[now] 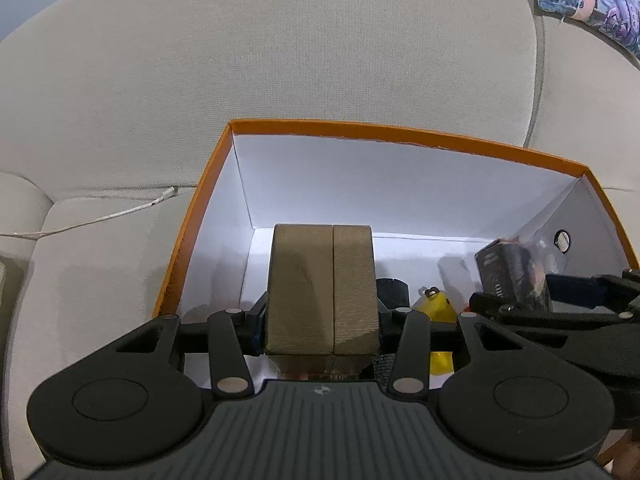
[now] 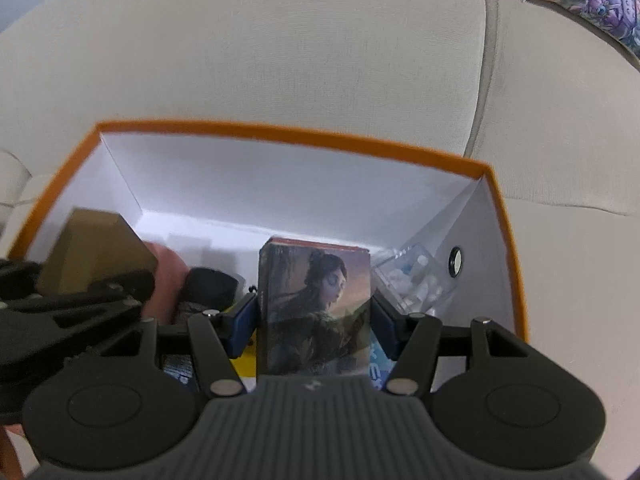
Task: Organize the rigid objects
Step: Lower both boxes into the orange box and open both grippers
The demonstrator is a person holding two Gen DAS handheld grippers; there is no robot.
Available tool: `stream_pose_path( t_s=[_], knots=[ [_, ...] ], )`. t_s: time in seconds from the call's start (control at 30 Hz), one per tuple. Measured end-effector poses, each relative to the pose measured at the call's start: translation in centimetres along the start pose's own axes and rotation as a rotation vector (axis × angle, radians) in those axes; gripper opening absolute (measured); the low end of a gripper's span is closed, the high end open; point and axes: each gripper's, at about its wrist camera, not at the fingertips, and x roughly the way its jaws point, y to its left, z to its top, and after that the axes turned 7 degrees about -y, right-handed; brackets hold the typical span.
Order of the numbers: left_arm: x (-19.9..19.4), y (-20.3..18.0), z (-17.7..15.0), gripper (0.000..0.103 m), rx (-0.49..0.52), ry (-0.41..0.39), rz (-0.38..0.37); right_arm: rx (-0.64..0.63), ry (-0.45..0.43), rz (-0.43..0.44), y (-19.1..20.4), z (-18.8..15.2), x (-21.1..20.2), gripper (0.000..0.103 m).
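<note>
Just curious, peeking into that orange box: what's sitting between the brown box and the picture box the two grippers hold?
In the left wrist view, a black object and a yellow item lie between the brown box and the picture box.

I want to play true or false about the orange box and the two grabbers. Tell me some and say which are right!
1. The left gripper holds a brown box between its fingers. True.
2. The right gripper holds a yellow toy. False: it holds a picture box with a painted figure on it.
3. The orange box sits on a beige sofa. True.
4. The orange box is black inside. False: its walls are white inside.
5. A clear case of small white things lies in the orange box's right corner. True.
</note>
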Motion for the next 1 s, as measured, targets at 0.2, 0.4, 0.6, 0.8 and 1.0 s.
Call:
stream_pose_path(
  t_s=[0.2, 0.4, 0.6, 0.8, 1.0],
  knots=[
    [0.4, -0.2, -0.1, 0.052, 0.020, 0.011, 0.001, 0.001, 0.025, -0.006, -0.2, 0.0, 0.7, 0.062],
    [1.2, -0.2, -0.2, 0.055, 0.016, 0.064, -0.005, -0.045, 0.088, -0.026, 0.7, 0.4, 1.6, 0.063],
    [1.1, 0.6, -0.1, 0.059, -0.044, 0.093, -0.039, -0.035, 0.048, -0.048, 0.1, 0.3, 0.4, 0.079],
    [-0.8, 1.1, 0.3, 0.065, -0.086, 0.097, -0.077, 0.000, -0.003, -0.011, -0.8, 0.1, -2.6, 0.083],
    [-5.5, 1.9, 1.2, 0.091, -0.095, 0.022, -0.077, 0.014, -0.065, 0.015, -1.2, -0.5, -7.7, 0.091]
  ],
)
